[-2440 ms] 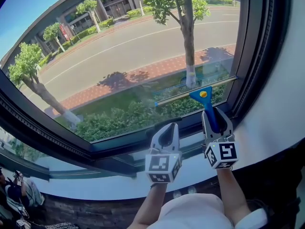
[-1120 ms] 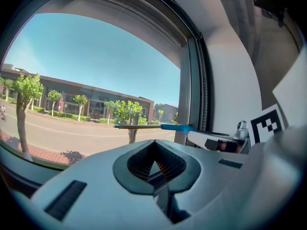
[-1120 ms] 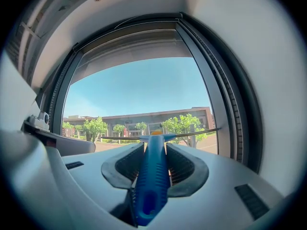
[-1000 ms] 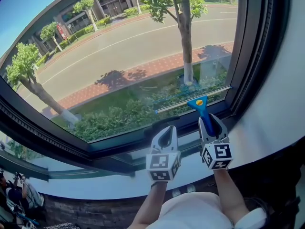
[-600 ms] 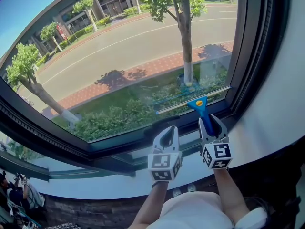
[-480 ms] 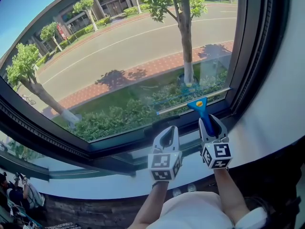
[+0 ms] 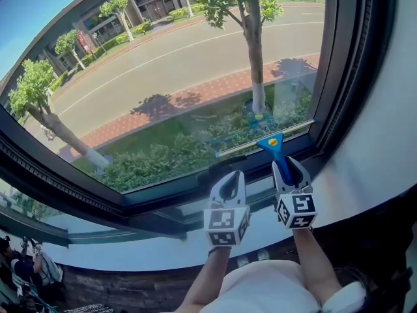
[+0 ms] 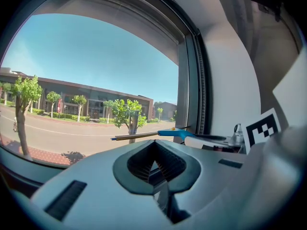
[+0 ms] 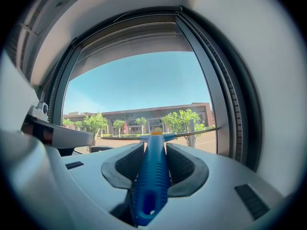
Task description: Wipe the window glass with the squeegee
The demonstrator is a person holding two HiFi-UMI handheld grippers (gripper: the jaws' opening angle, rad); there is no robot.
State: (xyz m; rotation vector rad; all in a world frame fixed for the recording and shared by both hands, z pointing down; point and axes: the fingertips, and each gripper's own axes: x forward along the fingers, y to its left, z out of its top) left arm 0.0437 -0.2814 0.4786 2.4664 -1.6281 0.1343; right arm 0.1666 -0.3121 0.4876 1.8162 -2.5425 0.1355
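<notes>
My right gripper clamps the squeegee by its handle, blade ahead low on the window glass; my left gripper is closed, empty.

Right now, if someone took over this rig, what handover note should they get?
Right gripper: shut on the squeegee handle.
Left gripper: shut, empty, beside it.
Squeegee blade lies low on the window glass, lower right corner, near the frame.
Done: cannot tell which strips are wiped.
Left: probably lift and wipe the pane further left.
</notes>
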